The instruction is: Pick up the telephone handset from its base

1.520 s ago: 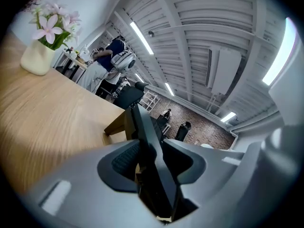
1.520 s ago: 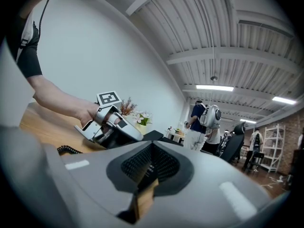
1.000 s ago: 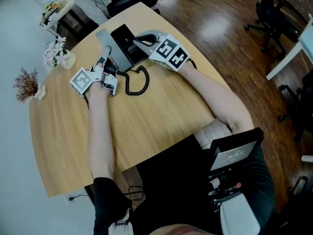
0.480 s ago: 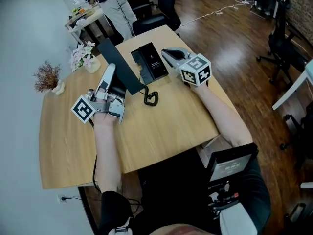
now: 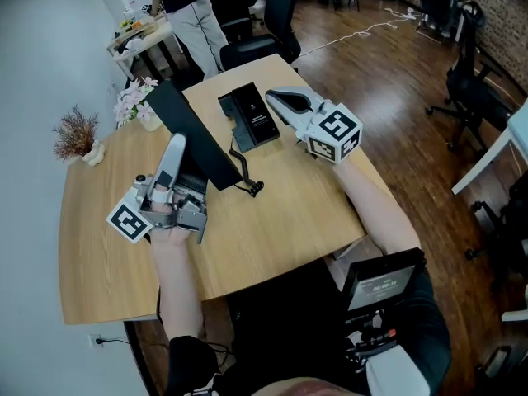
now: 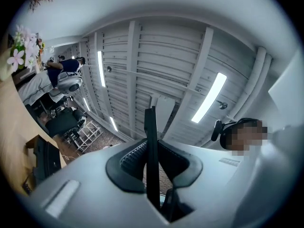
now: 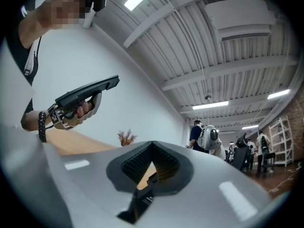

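The black telephone handset (image 5: 195,135) is off its base (image 5: 252,115) and slants up above the table's left half. My left gripper (image 5: 182,150) is shut on its lower part. In the left gripper view the handset (image 6: 151,151) stands edge-on between the pads. A coiled cord (image 5: 247,181) runs from the handset down to the tabletop. My right gripper (image 5: 272,96) hovers over the base's right side with its jaws together and nothing in them. From the right gripper view (image 7: 151,148) the raised handset (image 7: 88,92) shows at upper left.
A light wooden table (image 5: 280,221) carries a vase of pale flowers (image 5: 137,102) and a dried sprig (image 5: 76,134) at its far left. A black office chair (image 5: 256,49) and a standing person (image 5: 191,7) are beyond the far edge. Wooden floor lies to the right.
The left gripper has lifted the handset off the base, up and to the left, and the cord has stretched out. The right gripper has risen above the base.
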`<state>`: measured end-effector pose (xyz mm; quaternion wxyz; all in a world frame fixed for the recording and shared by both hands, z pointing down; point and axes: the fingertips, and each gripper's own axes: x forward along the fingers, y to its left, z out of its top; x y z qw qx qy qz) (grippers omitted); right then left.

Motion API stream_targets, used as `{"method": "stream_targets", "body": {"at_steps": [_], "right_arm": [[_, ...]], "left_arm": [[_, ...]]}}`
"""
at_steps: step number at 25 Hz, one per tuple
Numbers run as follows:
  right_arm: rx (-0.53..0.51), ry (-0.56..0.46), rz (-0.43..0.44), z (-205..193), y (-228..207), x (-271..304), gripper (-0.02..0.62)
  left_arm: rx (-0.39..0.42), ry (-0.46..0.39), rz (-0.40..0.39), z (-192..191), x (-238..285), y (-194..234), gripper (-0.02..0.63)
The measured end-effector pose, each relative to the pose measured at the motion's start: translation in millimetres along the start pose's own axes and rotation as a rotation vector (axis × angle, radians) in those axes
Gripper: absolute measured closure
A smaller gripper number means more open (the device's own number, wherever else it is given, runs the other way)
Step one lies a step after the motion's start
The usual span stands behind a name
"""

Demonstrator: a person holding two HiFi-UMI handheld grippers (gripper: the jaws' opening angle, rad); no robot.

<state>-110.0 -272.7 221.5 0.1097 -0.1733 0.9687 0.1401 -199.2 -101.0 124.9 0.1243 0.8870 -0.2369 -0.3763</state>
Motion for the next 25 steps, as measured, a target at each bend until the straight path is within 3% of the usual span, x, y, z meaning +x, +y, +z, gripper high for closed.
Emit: {"method": "stream_targets", "body": {"at_steps": [15, 25], "right_arm": [[0.021, 0.011, -0.023, -5, -15, -3, 0.592], [0.021, 0.021, -0.024, -9, -18, 0, 0.592]], "left_arm": [[-0.041, 0.064, 0.073, -20, 3, 46, 0.534], [-0.035, 0.099, 0.067, -27, 15, 55, 0.534]]}}
